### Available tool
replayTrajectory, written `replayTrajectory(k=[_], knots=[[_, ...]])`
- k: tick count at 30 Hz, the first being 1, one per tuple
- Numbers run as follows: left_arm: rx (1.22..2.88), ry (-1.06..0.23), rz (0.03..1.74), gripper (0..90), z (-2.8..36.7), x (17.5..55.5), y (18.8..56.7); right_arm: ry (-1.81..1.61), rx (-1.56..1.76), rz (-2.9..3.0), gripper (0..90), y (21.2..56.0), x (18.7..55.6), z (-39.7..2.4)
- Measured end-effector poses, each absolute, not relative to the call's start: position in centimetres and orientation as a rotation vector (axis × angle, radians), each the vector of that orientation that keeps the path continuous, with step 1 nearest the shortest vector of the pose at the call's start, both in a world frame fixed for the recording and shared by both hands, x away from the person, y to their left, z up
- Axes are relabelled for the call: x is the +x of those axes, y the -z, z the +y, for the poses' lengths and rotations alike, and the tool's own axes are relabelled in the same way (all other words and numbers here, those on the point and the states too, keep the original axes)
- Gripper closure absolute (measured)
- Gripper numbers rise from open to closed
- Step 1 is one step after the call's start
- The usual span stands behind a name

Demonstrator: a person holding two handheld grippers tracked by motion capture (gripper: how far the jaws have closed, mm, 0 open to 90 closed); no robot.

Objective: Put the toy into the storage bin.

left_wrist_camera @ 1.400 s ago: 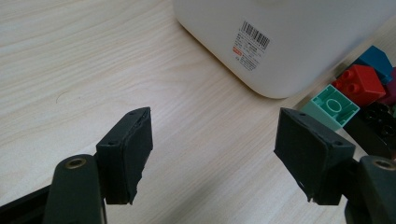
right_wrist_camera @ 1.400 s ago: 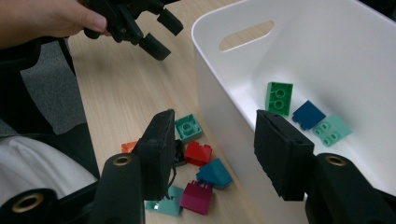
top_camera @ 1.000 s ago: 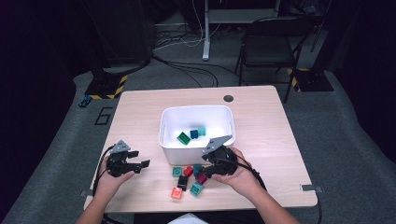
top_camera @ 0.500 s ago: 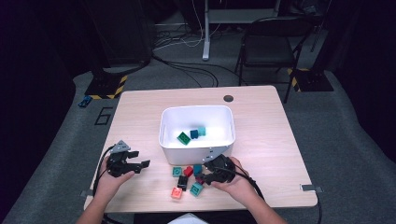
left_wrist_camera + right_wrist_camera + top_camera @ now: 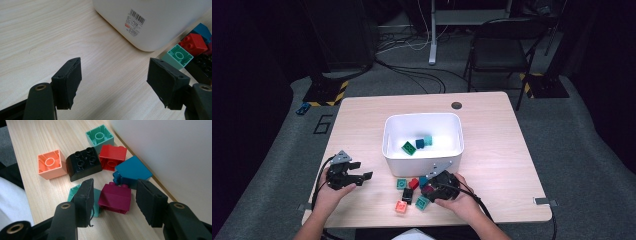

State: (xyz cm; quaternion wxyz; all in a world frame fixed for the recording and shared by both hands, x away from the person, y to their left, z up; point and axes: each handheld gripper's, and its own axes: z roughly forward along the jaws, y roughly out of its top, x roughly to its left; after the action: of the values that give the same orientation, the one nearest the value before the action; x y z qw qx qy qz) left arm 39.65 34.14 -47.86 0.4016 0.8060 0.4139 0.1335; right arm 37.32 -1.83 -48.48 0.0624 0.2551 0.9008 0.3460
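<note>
A white bin (image 5: 387, 145) stands mid-table with a green, a dark blue and a teal block (image 5: 408, 147) inside. Several loose blocks lie in front of it. My right gripper (image 5: 431, 186) (image 5: 116, 202) is low over them, open, with a magenta block (image 5: 115, 198) between its jaws and small gaps at both pads. Close by lie a blue block (image 5: 132, 170), a red block (image 5: 112, 156), a black block (image 5: 83, 163), a salmon block (image 5: 50, 165) and mint-green blocks (image 5: 100, 136). My left gripper (image 5: 363, 176) (image 5: 115, 65) hovers open above bare wood, left of the bin.
The bin's wall with a barcode label (image 5: 135, 21) rises just ahead of the left gripper. A round cable hole (image 5: 456, 105) sits at the table's far edge. A black chair (image 5: 502, 45) and floor cables lie beyond the table.
The right hand has sunk from the bin's front edge down onto the loose blocks, bringing its jaws around the magenta one. The left hand has stayed where it was.
</note>
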Motion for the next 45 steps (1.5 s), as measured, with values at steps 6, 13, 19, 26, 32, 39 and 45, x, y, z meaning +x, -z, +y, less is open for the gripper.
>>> replayTrajectory(k=[6,13,19,26,32,39,45], knots=[[2.044,-0.329,1.048,27.3,34.2,39.6,47.8,-1.025,0.784,2.731,55.7,49.3,37.5,-1.9],[2.041,-0.332,1.048,27.3,34.2,39.6,47.8,-1.016,0.796,2.741,58.4,49.2,37.7,-2.5],[2.040,-0.333,1.049,27.3,34.2,39.6,47.8,-1.000,0.775,2.752,58.5,48.8,37.6,-2.9],[2.037,-0.336,1.051,27.3,34.2,39.6,47.8,-1.008,0.776,2.741,58.5,47.9,37.4,-3.4],[2.040,-0.335,1.048,27.2,34.2,39.6,47.8,-1.022,0.769,2.745,58.5,47.0,37.2,-3.6],[2.042,-0.333,1.049,27.3,34.2,39.6,47.7,-1.037,0.740,2.774,58.6,45.3,37.0,-3.6],[2.039,-0.334,1.048,27.3,34.1,39.6,47.8,-1.049,0.708,2.784,58.5,43.6,36.9,-3.9]])
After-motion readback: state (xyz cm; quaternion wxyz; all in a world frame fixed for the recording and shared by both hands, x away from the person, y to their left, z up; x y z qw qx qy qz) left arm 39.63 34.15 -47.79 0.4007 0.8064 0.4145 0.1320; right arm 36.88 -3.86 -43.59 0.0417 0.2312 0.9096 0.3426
